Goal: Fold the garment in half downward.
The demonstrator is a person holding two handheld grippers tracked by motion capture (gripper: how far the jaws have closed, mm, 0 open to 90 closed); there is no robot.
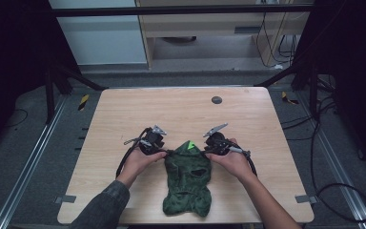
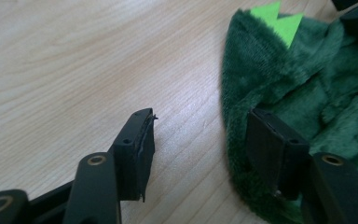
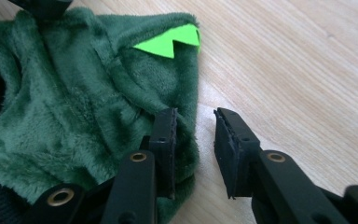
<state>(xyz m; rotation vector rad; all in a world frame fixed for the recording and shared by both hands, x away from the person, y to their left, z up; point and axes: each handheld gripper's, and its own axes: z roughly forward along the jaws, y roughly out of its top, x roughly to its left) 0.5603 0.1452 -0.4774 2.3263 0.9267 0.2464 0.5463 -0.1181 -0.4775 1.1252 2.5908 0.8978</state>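
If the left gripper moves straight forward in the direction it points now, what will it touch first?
Probably the green plush garment: one pad of the left gripper already lies over its fuzzy edge, while the other stands over the bare wooden table. Depth is unclear.

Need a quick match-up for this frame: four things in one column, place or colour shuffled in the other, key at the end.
Things:
1. fleece garment
2. zigzag patch
3. left tongs
4. round disc

Place or colour:
A. bright lime green
B. at the garment's left edge, one jaw over the fleece, one over bare table
C. dark green, lying flat at the near middle of the table
D. dark grey, on the far part of the table

Pairs: 1-C, 2-A, 3-B, 4-D
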